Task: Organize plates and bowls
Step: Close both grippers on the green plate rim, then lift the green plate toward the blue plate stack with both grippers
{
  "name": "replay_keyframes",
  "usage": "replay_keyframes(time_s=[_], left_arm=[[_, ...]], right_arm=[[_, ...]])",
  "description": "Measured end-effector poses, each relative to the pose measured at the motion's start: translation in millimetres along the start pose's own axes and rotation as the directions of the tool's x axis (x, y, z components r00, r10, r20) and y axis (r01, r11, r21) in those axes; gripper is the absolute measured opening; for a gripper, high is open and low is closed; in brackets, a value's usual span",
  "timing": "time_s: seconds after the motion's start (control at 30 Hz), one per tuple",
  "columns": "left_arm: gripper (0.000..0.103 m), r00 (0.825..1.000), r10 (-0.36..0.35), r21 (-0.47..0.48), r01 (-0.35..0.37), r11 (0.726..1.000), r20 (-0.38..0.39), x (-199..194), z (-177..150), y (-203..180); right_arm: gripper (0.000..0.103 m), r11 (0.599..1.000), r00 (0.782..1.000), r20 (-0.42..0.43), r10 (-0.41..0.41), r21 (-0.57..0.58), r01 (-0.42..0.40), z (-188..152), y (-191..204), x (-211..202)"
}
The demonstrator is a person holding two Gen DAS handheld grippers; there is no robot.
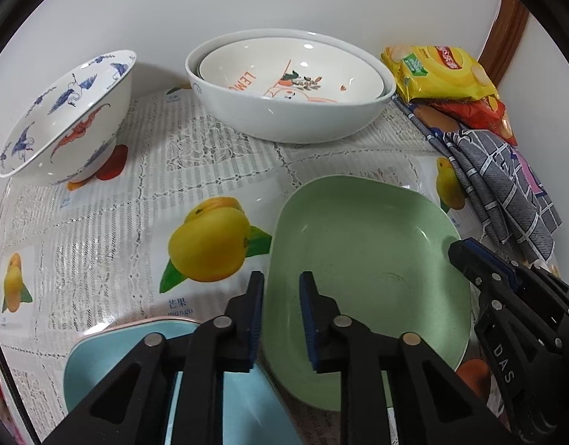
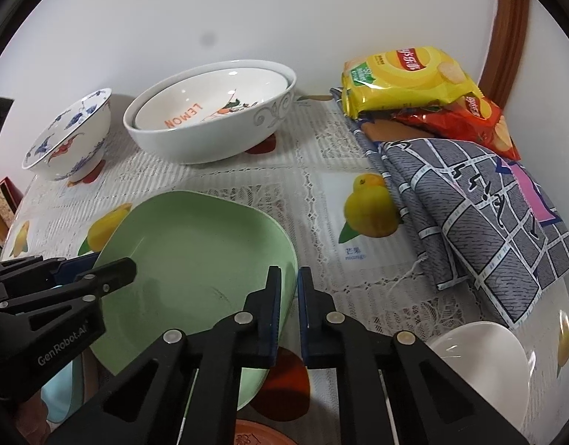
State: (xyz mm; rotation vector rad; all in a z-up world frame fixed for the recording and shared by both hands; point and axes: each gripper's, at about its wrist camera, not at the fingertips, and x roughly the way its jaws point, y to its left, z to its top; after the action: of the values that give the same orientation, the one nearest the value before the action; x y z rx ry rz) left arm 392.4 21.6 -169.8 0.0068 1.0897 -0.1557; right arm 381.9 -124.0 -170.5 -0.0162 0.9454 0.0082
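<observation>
- Green plate (image 1: pixel 362 244), squarish with rounded corners, is seated on the patterned tablecloth (image 1: pixel 110 230), its left edge beside a light blue plate (image 1: pixel 110 363) of like shape.
- Left gripper (image 1: pixel 281 319) is closed onto the plate's left rim, one pad outside and one inside the wall; right gripper (image 2: pixel 289 315) is clamped on the opposite rim in the same manner.
- Step in hand is judged to be a two-sided lift of this plate for stacking, likely onto the blue one.
- Both sides are best raised together and level; a matte, shallow rim is held only by thin pad contact, so tilt is to be avoided.
- Plate surface is noted as matte, faintly speckled, probably light plastic or fibre composite.
- White bowl (image 2: pixel 210 118), glossy ceramic, is seen nested with a smaller lettered bowl (image 2: pixel 210 104) at the back.
- Blue-painted footed bowl (image 2: pixel 67 137) is seen standing apart at left.
- Folded cloth (image 2: pixel 481 218) and snack bags (image 2: pixel 407 78) are well clear on the right.
</observation>
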Motion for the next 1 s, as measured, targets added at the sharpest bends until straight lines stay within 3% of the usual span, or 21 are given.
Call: replay_keyframes(time_s=[0.23,1.0], left_arm=[[0.015,0.999,-0.023,-0.001,0.024,1.000,0.025,-10,2,0],[0.015,0.997,-0.041,0.007,0.041,0.999,0.069,-44,2,-2]], right_arm=[[0.005,0.996,0.998,0.030,0.052,0.072,-0.054,4,-12,-9],[0.003,0.983,0.988,0.113,0.108,0.138,-0.123,4,-24,-35]])
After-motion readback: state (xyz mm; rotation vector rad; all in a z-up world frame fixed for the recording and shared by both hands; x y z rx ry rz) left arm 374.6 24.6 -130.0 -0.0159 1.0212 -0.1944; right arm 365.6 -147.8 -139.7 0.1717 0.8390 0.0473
